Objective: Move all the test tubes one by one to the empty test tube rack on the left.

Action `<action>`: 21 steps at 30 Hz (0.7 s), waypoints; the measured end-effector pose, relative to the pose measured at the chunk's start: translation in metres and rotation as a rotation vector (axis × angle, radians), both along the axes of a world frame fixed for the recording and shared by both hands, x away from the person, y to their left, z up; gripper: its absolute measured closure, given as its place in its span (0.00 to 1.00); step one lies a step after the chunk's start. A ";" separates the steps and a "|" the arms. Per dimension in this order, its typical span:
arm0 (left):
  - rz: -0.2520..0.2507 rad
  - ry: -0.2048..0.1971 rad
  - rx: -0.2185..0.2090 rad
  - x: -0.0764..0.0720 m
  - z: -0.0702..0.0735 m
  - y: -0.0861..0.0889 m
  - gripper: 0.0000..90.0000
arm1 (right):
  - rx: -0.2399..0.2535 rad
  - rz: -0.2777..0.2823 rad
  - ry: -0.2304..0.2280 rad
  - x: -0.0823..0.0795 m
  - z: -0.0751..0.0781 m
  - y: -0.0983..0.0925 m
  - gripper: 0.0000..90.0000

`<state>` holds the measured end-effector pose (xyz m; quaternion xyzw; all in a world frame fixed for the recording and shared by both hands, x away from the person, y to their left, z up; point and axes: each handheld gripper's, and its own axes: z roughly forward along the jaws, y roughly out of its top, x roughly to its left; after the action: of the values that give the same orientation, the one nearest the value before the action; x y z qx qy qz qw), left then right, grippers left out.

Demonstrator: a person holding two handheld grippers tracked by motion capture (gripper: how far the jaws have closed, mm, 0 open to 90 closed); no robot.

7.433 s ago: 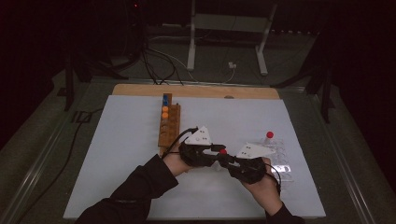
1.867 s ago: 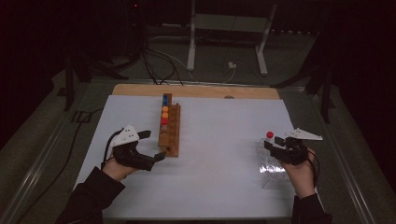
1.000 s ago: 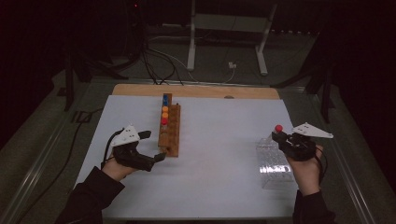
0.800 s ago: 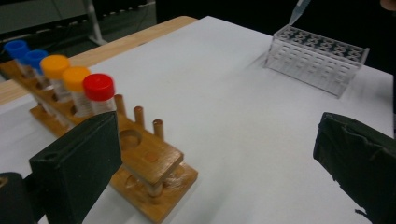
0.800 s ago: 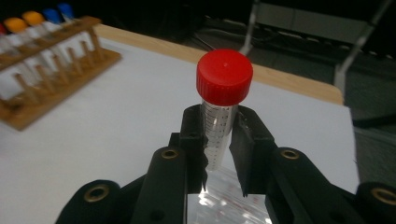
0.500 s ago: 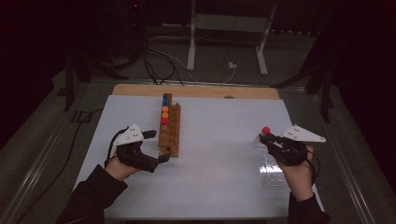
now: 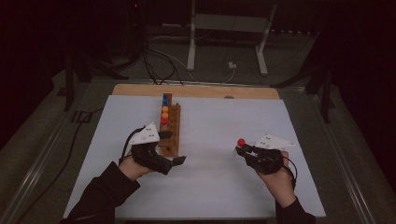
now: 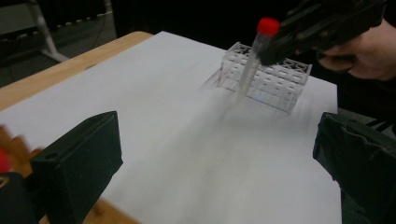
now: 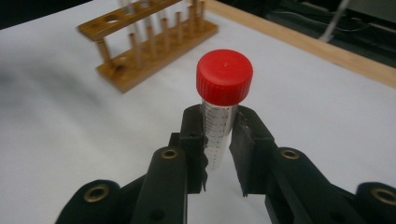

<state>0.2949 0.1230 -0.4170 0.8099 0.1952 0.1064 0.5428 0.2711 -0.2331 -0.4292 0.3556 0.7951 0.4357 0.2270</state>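
Note:
My right gripper (image 7: 243, 150) is shut on a clear graduated tube with a red cap (image 9: 224, 77), held upright above the white sheet right of centre. The same tube (image 8: 254, 60) hangs in front of a clear plastic rack (image 8: 266, 77) in the left gripper view. A wooden rack (image 7: 172, 135) runs front to back left of centre, with blue, orange and red capped tubes (image 7: 164, 114) at its far end. My left gripper (image 7: 173, 148) stands open at the rack's near end, jaws wide with nothing between them (image 8: 219, 154).
A white sheet (image 7: 210, 186) covers the table, with a wooden edge (image 7: 196, 90) along the back. Behind the table stand a metal frame (image 7: 224, 42) and cables on the floor. A cable trails left from my left gripper.
My right gripper has carried the red-capped tube leftward, away from the clear rack. My left gripper has shifted right and slightly up, close to the wooden rack's near end.

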 end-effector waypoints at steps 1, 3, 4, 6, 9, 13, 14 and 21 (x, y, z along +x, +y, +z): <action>-0.013 0.000 -0.001 -0.001 0.001 -0.005 0.02 | -0.003 0.013 0.001 -0.001 -0.001 0.003 0.84; -0.031 -0.004 0.001 -0.002 0.003 -0.011 0.03 | -0.009 0.034 0.006 -0.002 -0.002 0.010 0.84; -0.039 -0.006 -0.001 -0.002 0.003 -0.015 0.05 | -0.007 0.043 0.007 -0.003 -0.003 0.012 0.84; -0.059 -0.008 0.000 -0.002 0.005 -0.023 0.08 | -0.009 0.062 0.011 -0.004 -0.003 0.018 0.84; -0.081 -0.016 -0.002 -0.002 0.006 -0.035 0.18 | -0.002 0.092 0.016 -0.006 -0.003 0.025 0.84; -0.113 -0.021 0.012 0.001 0.007 -0.056 0.25 | -0.005 0.129 0.019 -0.010 -0.003 0.035 0.84; -0.126 -0.022 0.014 0.002 0.006 -0.061 0.27 | -0.007 0.138 0.020 -0.010 -0.004 0.038 0.84; -0.172 -0.034 0.025 0.005 0.005 -0.088 0.50 | -0.020 0.162 0.027 -0.012 -0.007 0.046 0.84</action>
<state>0.2994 0.0350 -0.4116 0.8286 0.1142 0.0756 0.5428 0.2593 -0.1869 -0.4364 0.2939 0.8285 0.4398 0.1837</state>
